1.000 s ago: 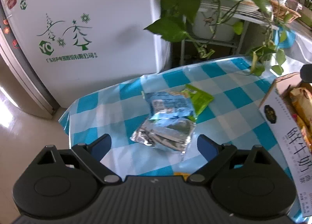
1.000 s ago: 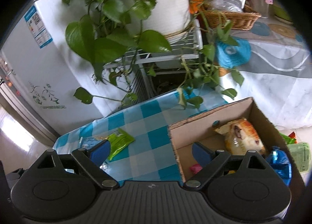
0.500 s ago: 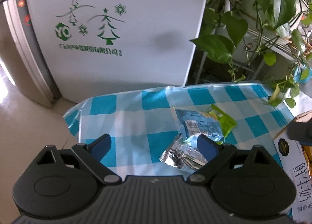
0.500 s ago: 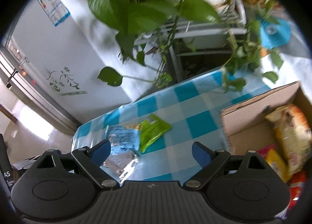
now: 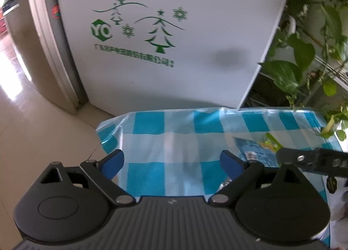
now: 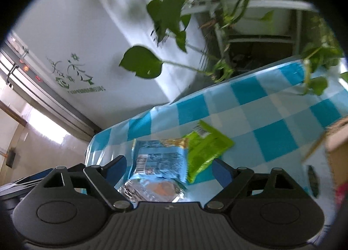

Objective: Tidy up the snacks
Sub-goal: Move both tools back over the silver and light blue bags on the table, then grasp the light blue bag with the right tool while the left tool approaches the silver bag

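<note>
Right gripper stands wide open, jaws spread to either side of the snack pile and holding nothing. Directly ahead of it, between the blue fingertips, lies a light-blue snack packet, flat, with a white barcode panel on its near-left corner and a yellowish band along its far edge. A silver foil packet lies nearest the gripper, crinkled and reflective, partly under the blue one. A lime-green packet lies just ahead and to the right, its near-left edge overlapped by the blue packet, a small label at its far end. All three rest on the bench, covered in a blue-and-white check cloth. A cardboard box shows at the far right edge; its contents cannot be made out.

Left gripper is likewise wide open and empty, over bare check cloth near the bench corner. From its view the blue and green packets lie ahead to the right, beyond its right fingertip; the right gripper's dark body crosses in front of them. A white appliance with green tree markings stands beyond the bench, and a leafy plant to the right.
</note>
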Demonstrator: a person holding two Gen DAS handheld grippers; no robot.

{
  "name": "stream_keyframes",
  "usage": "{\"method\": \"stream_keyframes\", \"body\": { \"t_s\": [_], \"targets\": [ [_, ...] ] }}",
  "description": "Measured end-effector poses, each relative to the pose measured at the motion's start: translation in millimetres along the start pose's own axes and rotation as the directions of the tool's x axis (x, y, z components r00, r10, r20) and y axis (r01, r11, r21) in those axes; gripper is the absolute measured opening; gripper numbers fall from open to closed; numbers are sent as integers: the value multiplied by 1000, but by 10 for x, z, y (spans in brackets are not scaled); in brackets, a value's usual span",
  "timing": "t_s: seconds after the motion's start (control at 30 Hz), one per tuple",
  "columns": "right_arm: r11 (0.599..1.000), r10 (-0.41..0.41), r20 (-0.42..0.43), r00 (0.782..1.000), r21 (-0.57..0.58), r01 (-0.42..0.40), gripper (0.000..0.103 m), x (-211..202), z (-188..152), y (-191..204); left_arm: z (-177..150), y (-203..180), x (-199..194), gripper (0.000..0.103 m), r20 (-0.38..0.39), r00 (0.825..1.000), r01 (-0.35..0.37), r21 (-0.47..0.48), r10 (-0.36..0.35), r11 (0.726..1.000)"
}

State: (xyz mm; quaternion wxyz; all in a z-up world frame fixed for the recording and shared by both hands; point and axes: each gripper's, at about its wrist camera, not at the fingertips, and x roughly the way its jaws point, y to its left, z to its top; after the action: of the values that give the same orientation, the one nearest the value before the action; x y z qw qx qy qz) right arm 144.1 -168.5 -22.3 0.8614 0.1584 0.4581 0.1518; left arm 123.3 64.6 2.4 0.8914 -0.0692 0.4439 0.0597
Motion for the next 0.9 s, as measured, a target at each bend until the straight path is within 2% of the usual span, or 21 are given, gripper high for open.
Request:
{"method": "stream_keyframes", "body": {
  "t_s": [0.2,0.3,0.4,0.47,0.57,0.63,0.77,0.9],
  "targets": [
    [999,-32,-33,999,-12,32,93,339,-9,144,49,128,-10,95,11,1000,-15,-56,15,998],
    [999,-35,-52,998,-35,33,93,454,-23,205,63,132,-15,95,14,1000,-7,-62,7,998],
    [996,-75,-57,996,-58,71,92,548,-52,216,68,123,-12,95,13,1000,4,-63,-3,998],
    [993,-87,-34,996,-80,84,75,544,-70,224,70,100,-5,95,12,1000,14,-62,-13,998],
    [997,-66,-46,997,-45,64,62,482,-50,171,64,37,13,95,8,999,35,-45,-34,998],
    [997,-55,-53,997,-53,53,61,420,-59,151,56,-6,23,95,2,999,52,-41,-52,998],
    [992,-97,-47,994,-85,92,61,261,-93,127,27,-97,87,95,-34,995,88,-58,-90,994],
    [990,-128,-40,991,-58,126,61,-1,-136,50,-38,-231,183,95,-77,989,120,-82,-126,989]
  ]
}}
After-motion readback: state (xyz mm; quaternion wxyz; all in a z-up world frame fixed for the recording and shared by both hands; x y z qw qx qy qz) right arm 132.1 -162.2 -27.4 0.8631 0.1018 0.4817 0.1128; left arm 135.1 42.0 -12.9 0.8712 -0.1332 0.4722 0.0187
